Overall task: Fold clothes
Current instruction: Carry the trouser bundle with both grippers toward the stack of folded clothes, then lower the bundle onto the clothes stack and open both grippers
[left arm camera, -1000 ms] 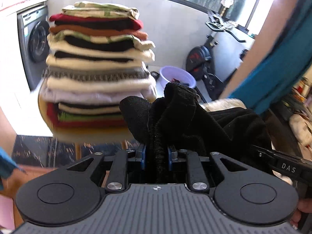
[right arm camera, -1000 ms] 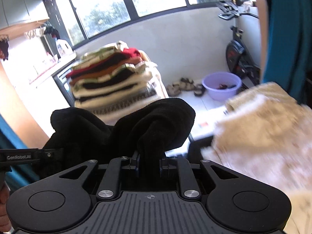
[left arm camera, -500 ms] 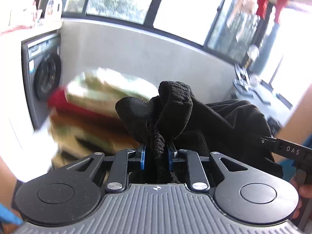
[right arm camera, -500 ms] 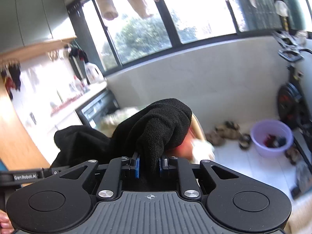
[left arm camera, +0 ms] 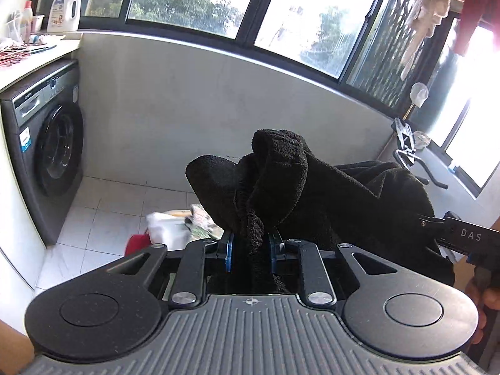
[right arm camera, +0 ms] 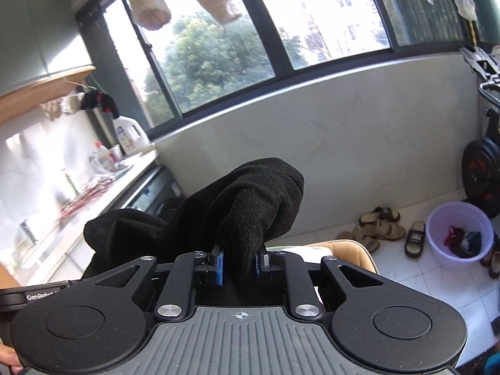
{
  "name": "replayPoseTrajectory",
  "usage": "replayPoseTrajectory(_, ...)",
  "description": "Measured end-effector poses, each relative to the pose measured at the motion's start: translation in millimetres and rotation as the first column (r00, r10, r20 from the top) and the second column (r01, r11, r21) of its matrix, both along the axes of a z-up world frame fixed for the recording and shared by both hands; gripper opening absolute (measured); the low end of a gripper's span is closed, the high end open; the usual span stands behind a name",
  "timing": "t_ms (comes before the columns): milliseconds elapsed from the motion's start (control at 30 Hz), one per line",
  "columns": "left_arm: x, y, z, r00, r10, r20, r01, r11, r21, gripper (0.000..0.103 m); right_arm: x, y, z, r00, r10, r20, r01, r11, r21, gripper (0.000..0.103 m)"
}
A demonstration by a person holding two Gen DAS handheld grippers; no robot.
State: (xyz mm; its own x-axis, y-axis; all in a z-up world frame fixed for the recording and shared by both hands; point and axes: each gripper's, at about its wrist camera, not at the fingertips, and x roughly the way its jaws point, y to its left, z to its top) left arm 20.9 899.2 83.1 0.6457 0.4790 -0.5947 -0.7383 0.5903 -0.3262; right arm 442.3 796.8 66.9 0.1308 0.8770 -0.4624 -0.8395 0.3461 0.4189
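A black fleece garment hangs bunched between both grippers, held high in the air. My left gripper is shut on one bunched edge of it, the cloth bulging up over the blue pads. My right gripper is shut on another fold of the same black garment. The other gripper's handle shows at the right of the left wrist view. Below the left gripper, the top of the folded clothes stack peeks out, mostly hidden. Its tan chair shows under the right gripper.
A washing machine stands at the left under a counter with a detergent bottle. A purple basin and sandals sit on the white tile floor. An exercise bike is at the right. Laundry hangs above the windows.
Both grippers have risen with the black garment. The tall stack of folded clothes has dropped from mid-view to just below the grippers, and the windows now fill the upper view.
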Motion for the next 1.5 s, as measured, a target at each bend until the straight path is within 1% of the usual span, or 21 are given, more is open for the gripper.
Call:
replayPoseTrajectory(167,14.2,57.0,-40.3,0.999,0.009,-0.04,-0.012,0.997,-0.078,0.023,2.9,55.8,-39.7,0.998,-0.05,-0.034,0.048,0.997,-0.068,0.016)
replayPoseTrajectory(233,22.3,70.4,-66.3,0.995,0.003,-0.098,-0.013,0.995,-0.104,0.029,5.8,73.7,-63.1,0.996,-0.079,-0.031,0.074,0.989,-0.126,0.018)
replayPoseTrajectory(267,24.4,73.6,-78.6,0.991,0.007,-0.136,-0.022,0.994,-0.104,0.039,6.5,82.1,-76.8,0.995,-0.097,-0.01,0.094,0.981,-0.169,0.019)
replayPoseTrajectory(300,26.5,76.7,-90.9,0.985,0.012,-0.173,-0.031,0.994,-0.103,0.056,7.3,90.6,-90.4,0.993,-0.115,0.011,0.115,0.971,-0.211,0.024)
replayPoseTrajectory(333,28.5,79.8,-103.3,0.978,0.017,-0.21,-0.039,0.994,-0.102,0.064,7.8,98.4,-104.1,0.991,-0.132,0.038,0.137,0.957,-0.256,0.032)
replayPoseTrajectory(367,27.4,81.7,-109.2,0.974,0.032,-0.224,-0.055,0.994,-0.098,0.079,8.7,103.5,-116.0,0.987,-0.149,0.068,0.162,0.94,-0.3,0.036)
replayPoseTrajectory(400,23.9,83.0,-109.5,0.976,0.039,-0.216,-0.061,0.993,-0.1,0.086,10.9,105.3,-124.8,0.983,-0.164,0.083,0.182,0.926,-0.329,0.046)
replayPoseTrajectory(433,20.1,84.4,-108.7,0.978,0.036,-0.205,-0.059,0.992,-0.108,0.086,12.8,105.4,-130.5,0.979,-0.182,0.09,0.202,0.917,-0.344,0.054)
replayPoseTrajectory(533,8.2,84.8,-97.2,0.983,0.019,-0.185,-0.037,0.995,-0.095,0.086,13.0,90.7,-125.1,0.967,-0.241,0.081,0.254,0.917,-0.307,0.058)
replayPoseTrajectory(633,-6.9,75.9,-73.9,0.984,0.028,-0.176,-0.032,0.999,-0.018,0.086,6.7,64.6,-109.1,0.955,-0.278,0.105,0.296,0.922,-0.249,0.063)
replayPoseTrajectory(733,-6.3,41.5,-56.5,0.987,-0.061,-0.151,0.075,0.993,0.095,0.091,-2.5,38.2,-91.4,0.956,-0.267,0.122,0.286,0.939,-0.19,0.073)
replayPoseTrajectory(767,-2.1,27.2,-54.4,0.984,-0.084,-0.158,0.106,0.984,0.141,0.095,-7.5,33.7,-91.1,0.961,-0.243,0.132,0.265,0.945,-0.191,0.074)
replayPoseTrajectory(833,13.2,13.5,-63.6,0.974,-0.074,-0.213,0.112,0.978,0.173,0.097,-11.2,29.6,-95.3,0.965,-0.209,0.16,0.242,0.945,-0.222,0.078)
replayPoseTrajectory(933,29.8,22.7,-94.7,0.966,-0.057,-0.252,0.074,0.995,0.06,0.097,-12.9,34.3,-124.5,0.962,-0.197,0.19,0.248,0.919,-0.306,0.078)
replayPoseTrajectory(1000,26.6,24.1,-106.4,0.975,-0.03,-0.221,0.034,0.999,0.013,0.098,-22.4,41.7,-142.5,0.961,-0.192,0.199,0.248,0.917,-0.313,0.083)
replayPoseTrajectory(1067,20.9,20.7,-105.2,0.982,-0.004,-0.19,0.003,1.0,-0.005,0.098,-25.6,40.9,-143.7,0.957,-0.202,0.21,0.259,0.92,-0.296,0.085)
replayPoseTrajectory(1167,13.6,11.0,-93.2,0.98,0.014,-0.197,-0.012,1.0,0.01,0.097,-28.3,25.0,-130.2,0.961,-0.218,0.171,0.258,0.929,-0.267,0.085)
replayPoseTrajectory(1233,16.2,-4.8,-84.9,0.976,0.02,-0.217,-0.011,0.999,0.04,0.097,-30.2,13.4,-120.6,0.962,-0.226,0.156,0.259,0.933,-0.249,0.1)
replayPoseTrajectory(1267,17.6,-12.6,-80.8,0.974,0.023,-0.227,-0.011,0.998,0.055,0.097,-31.1,5.4,-114.2,0.96,-0.222,0.173,0.26,0.934,-0.245,0.102)
replayPoseTrajectory(1400,22.8,-44.1,-64.4,0.963,0.037,-0.267,-0.007,0.993,0.114,0.097,-30.2,-35.2,-92.9,0.956,-0.224,0.189,0.264,0.938,-0.225,0.102)
replayPoseTrajectory(1500,33.5,-73.6,-63.6,0.96,0.009,-0.282,0.021,0.994,0.105,0.098,-26.3,-72.3,-81.6,0.955,-0.231,0.185,0.269,0.937,-0.224,0.102)
